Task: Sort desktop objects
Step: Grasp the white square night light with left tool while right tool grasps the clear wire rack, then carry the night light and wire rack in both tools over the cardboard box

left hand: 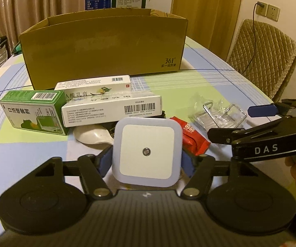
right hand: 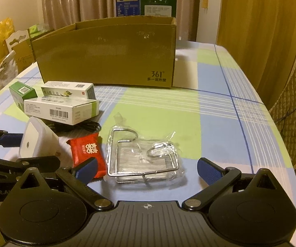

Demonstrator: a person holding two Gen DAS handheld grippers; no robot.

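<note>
The left gripper (left hand: pixel 146 160) is clamping a white night light (left hand: pixel 147 152) between its blue pads, holding it above the table (left hand: pixel 199 86) in front of the carton (left hand: pixel 104 47). The right gripper (right hand: pixel 146 167) is hovering wide open and empty, just short of a wire rack (right hand: pixel 143 158) in clear wrap. Sorting looks barely begun: three boxes (left hand: pixel 110 109), a red packet (right hand: pixel 87 153) and a cable (right hand: pixel 86 126) are lying outside the carton.

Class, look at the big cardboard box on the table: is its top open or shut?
Open. The cardboard box has no lid or flaps across its top; both views show its inner back wall over the front rim. Contents cannot be seen.
</note>
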